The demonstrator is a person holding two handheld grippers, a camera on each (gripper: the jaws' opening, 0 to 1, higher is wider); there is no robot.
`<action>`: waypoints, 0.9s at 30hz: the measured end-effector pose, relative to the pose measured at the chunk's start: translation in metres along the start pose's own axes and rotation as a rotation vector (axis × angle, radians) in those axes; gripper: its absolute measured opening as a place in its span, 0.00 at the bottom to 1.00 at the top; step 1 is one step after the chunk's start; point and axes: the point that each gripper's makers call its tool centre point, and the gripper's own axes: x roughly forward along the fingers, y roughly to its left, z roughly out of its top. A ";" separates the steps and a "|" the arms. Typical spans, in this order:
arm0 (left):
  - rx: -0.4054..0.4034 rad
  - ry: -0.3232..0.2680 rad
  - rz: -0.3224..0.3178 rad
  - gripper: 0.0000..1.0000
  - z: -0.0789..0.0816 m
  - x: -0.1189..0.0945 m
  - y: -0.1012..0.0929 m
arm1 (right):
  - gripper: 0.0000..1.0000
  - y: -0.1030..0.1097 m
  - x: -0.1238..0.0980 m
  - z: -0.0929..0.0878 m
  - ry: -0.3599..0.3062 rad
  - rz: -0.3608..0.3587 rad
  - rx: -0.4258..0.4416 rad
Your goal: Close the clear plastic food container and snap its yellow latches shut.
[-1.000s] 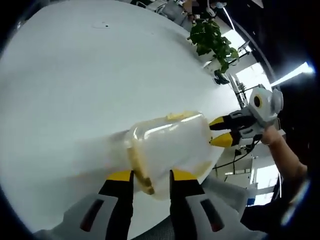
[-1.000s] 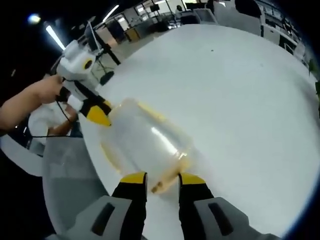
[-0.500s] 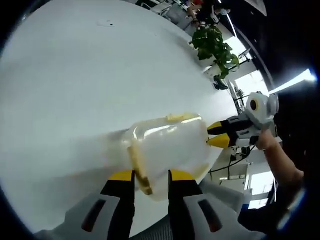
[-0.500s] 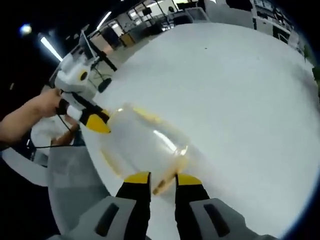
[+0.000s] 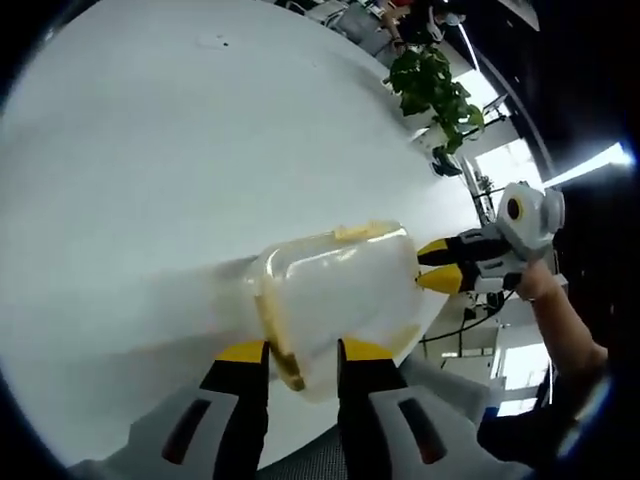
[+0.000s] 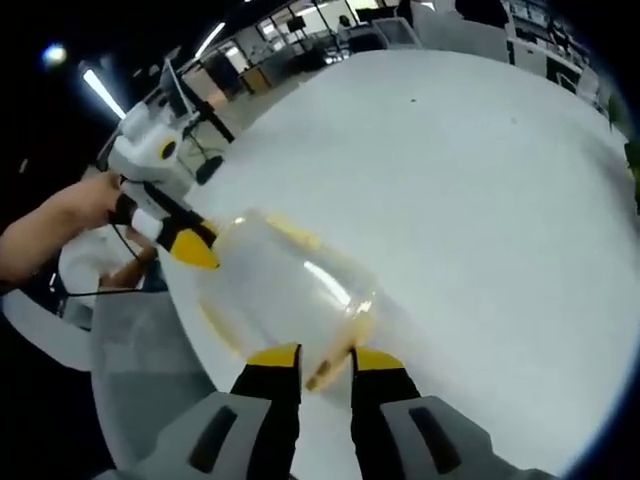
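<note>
1. Two tools meet the clear container (image 5: 335, 300) from opposite short ends, near the white table's (image 5: 130, 170) edge.
2. The left tool (image 5: 303, 352) has its yellow-tipped jaws set narrowly around the near end's yellow latch (image 5: 281, 350), seemingly pinching it.
3. The right tool (image 6: 326, 357) likewise clamps the opposite latch (image 6: 327, 368).
4. Beyond the container's far end, a potted plant (image 5: 435, 85) stands past the table.

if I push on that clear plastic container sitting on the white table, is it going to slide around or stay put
It will probably slide: the clear container looks empty, so likely light, and the white table looks smooth. Its thin see-through walls may flex a little under pressure. The left gripper and right gripper meet it at opposite ends, which should brace it; whether they actually press is unclear.
</note>
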 end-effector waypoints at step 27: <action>0.100 -0.092 0.057 0.26 0.006 -0.006 0.000 | 0.18 0.000 -0.004 0.003 -0.006 0.000 -0.042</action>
